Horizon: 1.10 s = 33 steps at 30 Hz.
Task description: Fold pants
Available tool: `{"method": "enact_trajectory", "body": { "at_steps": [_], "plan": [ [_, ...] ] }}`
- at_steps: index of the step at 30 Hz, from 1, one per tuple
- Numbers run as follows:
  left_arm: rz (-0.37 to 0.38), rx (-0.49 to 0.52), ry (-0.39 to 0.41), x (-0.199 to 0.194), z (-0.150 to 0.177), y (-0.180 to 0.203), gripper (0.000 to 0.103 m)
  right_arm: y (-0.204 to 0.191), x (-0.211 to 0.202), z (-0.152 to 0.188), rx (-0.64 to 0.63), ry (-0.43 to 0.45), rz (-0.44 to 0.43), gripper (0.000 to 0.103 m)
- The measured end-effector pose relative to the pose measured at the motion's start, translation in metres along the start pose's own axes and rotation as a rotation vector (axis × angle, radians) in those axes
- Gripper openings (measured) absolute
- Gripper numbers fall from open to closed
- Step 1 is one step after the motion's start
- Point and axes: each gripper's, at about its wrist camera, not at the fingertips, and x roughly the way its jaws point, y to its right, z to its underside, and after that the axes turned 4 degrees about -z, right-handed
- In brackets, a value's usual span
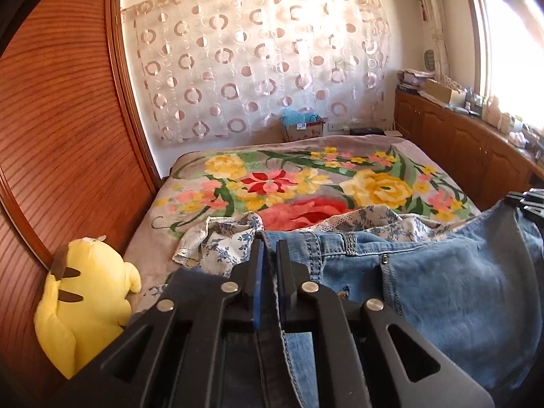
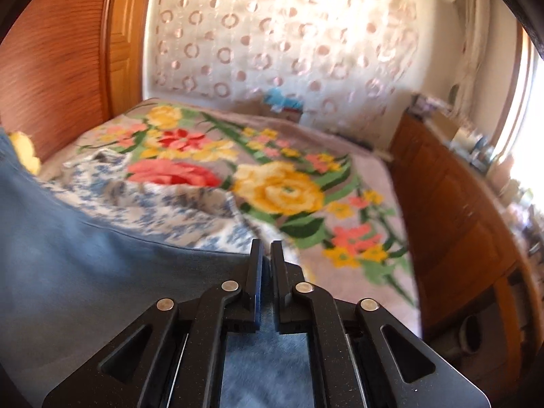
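Light blue jeans (image 1: pixel 442 272) lie bunched at the near end of the bed, waistband and rivet facing up. My left gripper (image 1: pixel 269 243) sits over the waistband's left end with its jaws a narrow gap apart. A denim edge runs through that gap, and the pads do not visibly press on it. In the right wrist view, which is blurred, the jeans (image 2: pixel 85 265) fill the lower left. My right gripper (image 2: pixel 267 244) hovers over their right edge, jaws slightly apart with nothing clamped. A black part of that gripper (image 1: pixel 527 200) shows at the jeans' far right corner.
A crumpled white garment with blue flowers (image 1: pixel 231 238) (image 2: pixel 163 204) lies just beyond the jeans on the floral blanket (image 1: pixel 306 176). A yellow plush toy (image 1: pixel 81 299) leans against the wooden wardrobe (image 1: pixel 61 119) on the left. A low wooden cabinet (image 2: pixel 459 221) runs along the right.
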Motion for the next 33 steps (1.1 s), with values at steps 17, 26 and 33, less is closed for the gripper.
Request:
{"method": "enact_trajectory", "body": {
  "at_steps": [17, 26, 33],
  "plan": [
    [0.267, 0.116, -0.003, -0.065, 0.016, 0.082, 0.069, 0.046, -0.095, 0.083, 0.184, -0.011, 0.002, 0.050],
    [0.370, 0.153, -0.059, -0.067, 0.049, 0.131, 0.069, 0.060, -0.090, 0.118, 0.302, -0.051, -0.078, 0.056],
    [0.392, 0.174, -0.092, -0.059, 0.072, 0.147, 0.069, 0.065, -0.080, 0.126, 0.368, -0.091, -0.163, 0.056]
  ]
}}
